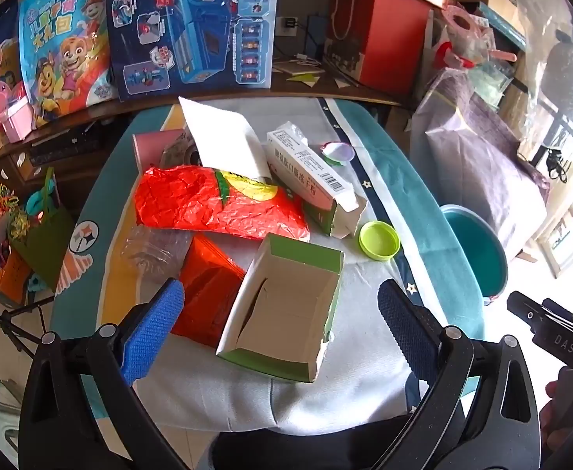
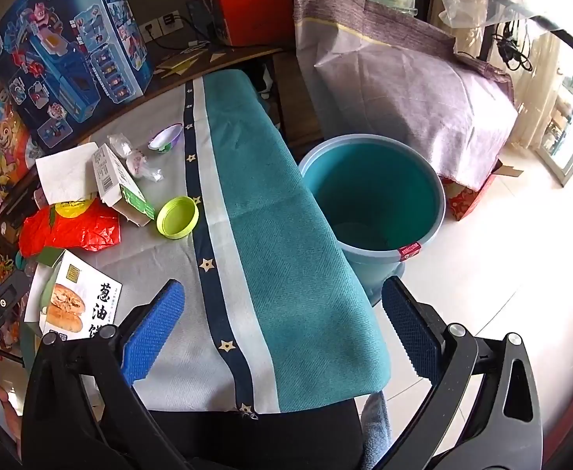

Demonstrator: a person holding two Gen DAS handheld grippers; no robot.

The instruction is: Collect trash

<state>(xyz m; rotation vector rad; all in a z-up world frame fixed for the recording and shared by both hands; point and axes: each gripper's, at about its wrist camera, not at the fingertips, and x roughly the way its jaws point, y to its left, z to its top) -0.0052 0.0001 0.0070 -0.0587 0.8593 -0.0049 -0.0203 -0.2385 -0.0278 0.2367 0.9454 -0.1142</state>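
Litter (image 1: pixel 224 203) on table (image 2: pixel 286 211) — bucket (image 2: pixel 376 196) rightward

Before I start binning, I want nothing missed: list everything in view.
food box: 1, green and white, open, nearest
red wrapper: 1, mid table
orange bag: 1, left of food box
clear bottle: 1, crushed, left
medicine box: 1, white and green, behind wrapper
paper sheet: 1, white, far
lid: 1, lime, right
small cup: 1, white and purple, far right
bucket: 1, teal, on floor
left gripper: open
right gripper: open
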